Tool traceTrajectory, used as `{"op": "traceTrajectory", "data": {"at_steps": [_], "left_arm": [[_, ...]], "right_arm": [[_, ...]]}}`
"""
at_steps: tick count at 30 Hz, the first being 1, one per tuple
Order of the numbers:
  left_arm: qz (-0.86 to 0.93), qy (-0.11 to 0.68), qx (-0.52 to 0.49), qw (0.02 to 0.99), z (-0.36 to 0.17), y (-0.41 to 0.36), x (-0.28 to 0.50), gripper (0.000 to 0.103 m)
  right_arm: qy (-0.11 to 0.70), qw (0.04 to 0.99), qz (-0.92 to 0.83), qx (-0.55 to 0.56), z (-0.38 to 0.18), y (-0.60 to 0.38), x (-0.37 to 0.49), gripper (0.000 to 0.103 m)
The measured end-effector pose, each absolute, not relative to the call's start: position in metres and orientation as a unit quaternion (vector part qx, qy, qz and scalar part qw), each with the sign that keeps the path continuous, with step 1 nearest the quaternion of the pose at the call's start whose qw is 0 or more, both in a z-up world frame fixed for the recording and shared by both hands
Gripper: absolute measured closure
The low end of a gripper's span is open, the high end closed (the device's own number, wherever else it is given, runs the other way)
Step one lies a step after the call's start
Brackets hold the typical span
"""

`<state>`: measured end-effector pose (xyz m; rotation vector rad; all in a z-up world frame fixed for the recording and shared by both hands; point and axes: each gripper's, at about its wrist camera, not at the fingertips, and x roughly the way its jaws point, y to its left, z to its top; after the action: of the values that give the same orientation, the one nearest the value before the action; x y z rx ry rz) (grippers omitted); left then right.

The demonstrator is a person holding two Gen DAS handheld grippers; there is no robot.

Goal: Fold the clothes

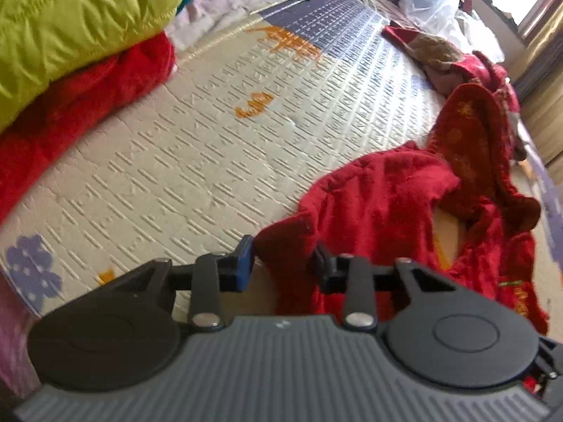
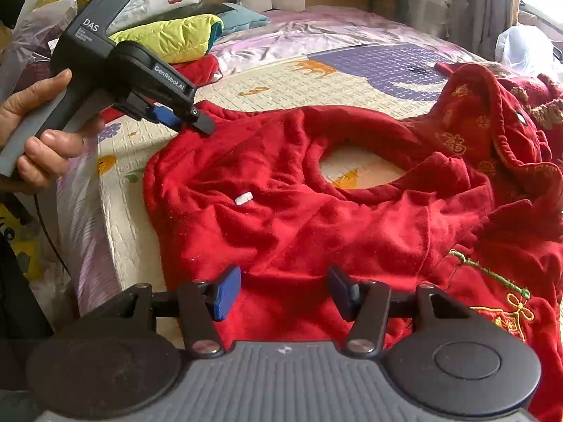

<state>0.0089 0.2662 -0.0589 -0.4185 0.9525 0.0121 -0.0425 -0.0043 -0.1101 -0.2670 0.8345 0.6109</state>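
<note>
Left hand-held gripper (image 2: 197, 121) body reads "DAS" and "GenRobot.AI"; smaller print under DAS too small to read. A hand (image 2: 38, 133) holds its grip. Its tips sit at the upper-left edge of the red garment (image 2: 281, 193); left wrist view shows jaws well apart, red cloth edge between them, not pinched. Right hand-held gripper (image 2: 283, 295) wide open, holding nothing, low over the garment's near edge. Garment lies crumpled on a patterned play mat (image 1: 197, 147) on the bed; gold embroidery at right. White tag (image 2: 244, 198) mid-cloth. Green puffer jacket (image 1: 77, 24) stacked at back left.
</note>
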Motion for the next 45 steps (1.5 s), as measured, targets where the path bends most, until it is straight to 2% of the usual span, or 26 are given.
{"op": "traceTrajectory", "data": {"at_steps": [4, 22, 28, 35, 45], "left_arm": [[0.0, 0.45, -0.197, 0.871, -0.055, 0.261, 0.004, 0.078], [-0.072, 0.394, -0.104, 0.91, -0.018, 0.204, -0.03, 0.078], [-0.113, 0.403, -0.077, 0.905, -0.023, 0.182, -0.039, 0.078], [-0.143, 0.412, -0.058, 0.898, -0.033, 0.167, -0.044, 0.077], [-0.162, 0.417, -0.063, 0.892, -0.038, 0.172, -0.045, 0.077]], "right_arm": [[0.393, 0.868, 0.281, -0.116, -0.107, -0.008, -0.038, 0.045], [0.353, 0.913, 0.207, -0.002, -0.073, -0.034, 0.015, 0.045], [0.381, 0.898, 0.217, 0.03, -0.059, -0.009, 0.063, 0.046], [0.425, 0.882, 0.204, -0.004, -0.062, 0.04, 0.113, 0.057], [0.43, 0.884, 0.181, 0.002, -0.053, 0.064, 0.129, 0.057]]}}
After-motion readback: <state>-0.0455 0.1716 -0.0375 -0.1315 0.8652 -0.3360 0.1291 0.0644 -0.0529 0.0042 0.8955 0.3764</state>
